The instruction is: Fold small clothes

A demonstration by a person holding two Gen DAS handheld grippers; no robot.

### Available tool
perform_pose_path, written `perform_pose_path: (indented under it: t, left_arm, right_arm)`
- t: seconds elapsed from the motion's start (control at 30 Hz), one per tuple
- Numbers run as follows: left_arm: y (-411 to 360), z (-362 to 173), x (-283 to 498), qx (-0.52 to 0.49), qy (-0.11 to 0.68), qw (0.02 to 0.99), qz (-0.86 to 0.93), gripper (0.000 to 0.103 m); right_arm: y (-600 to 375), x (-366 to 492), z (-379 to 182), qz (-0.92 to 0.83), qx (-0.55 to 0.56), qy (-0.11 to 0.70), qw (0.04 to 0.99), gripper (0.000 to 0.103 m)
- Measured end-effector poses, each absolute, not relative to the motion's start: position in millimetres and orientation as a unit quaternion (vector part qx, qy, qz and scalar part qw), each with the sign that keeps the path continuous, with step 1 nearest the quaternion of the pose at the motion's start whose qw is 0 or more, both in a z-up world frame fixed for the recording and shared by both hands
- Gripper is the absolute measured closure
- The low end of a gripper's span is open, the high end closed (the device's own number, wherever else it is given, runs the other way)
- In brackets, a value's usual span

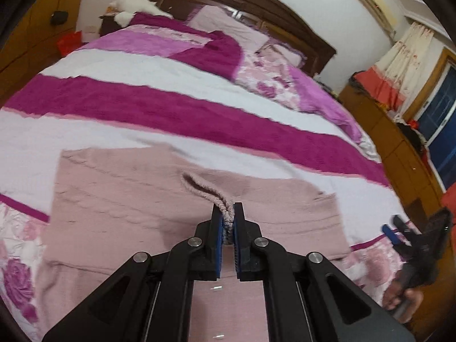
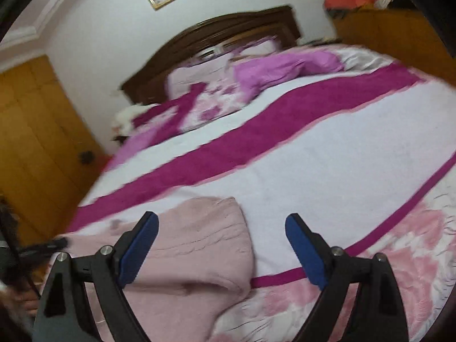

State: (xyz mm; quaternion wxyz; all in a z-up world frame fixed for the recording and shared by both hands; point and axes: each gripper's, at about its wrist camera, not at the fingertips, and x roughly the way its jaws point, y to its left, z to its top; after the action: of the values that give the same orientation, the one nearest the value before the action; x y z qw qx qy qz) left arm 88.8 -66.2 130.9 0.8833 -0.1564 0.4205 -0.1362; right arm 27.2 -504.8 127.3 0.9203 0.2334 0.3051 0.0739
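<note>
A pale pink knitted garment (image 1: 119,205) lies spread on the bed. My left gripper (image 1: 228,216) is shut on a ribbed edge of it (image 1: 211,192), which is lifted off the rest of the fabric in a loop. In the right wrist view the same pink garment (image 2: 199,245) lies folded over near the bed's front left. My right gripper (image 2: 222,228) hangs above it, open wide, nothing between its blue pads (image 2: 142,245). The right gripper also shows at the lower right edge of the left wrist view (image 1: 399,228), held by a hand (image 1: 404,302).
The bed carries a white, magenta and pink floral cover (image 1: 171,105) with pillows (image 1: 228,25) by a dark wooden headboard (image 1: 256,2). Wooden cabinets (image 1: 399,148) flank the right side, a wooden wardrobe (image 2: 34,142) the left. A white cat (image 1: 136,4) lies by the headboard.
</note>
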Motion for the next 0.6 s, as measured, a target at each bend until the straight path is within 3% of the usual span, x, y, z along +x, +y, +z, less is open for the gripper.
perform_pose_path:
  t: [0.2,0.37,0.6]
  left_arm:
    - [-32.3,111.4,91.6,-0.152,0.436,0.88,-0.112,0.103]
    - [-26.0,93.3,102.7,-0.154,0.452,0.874,-0.087,0.103]
    - [-4.7,83.0,112.2,-0.134,0.446,0.884,-0.043,0.103]
  right_arm:
    - [-523.3,35.5,111.6,0.043,0.292,0.328,0.897,0.01]
    - [-517.8,59.3,66.4,-0.045,0.257,0.426,0.866,0.01]
    - [-499.7,75.8,40.9,-0.041,0.235,0.453,0.859,0.012]
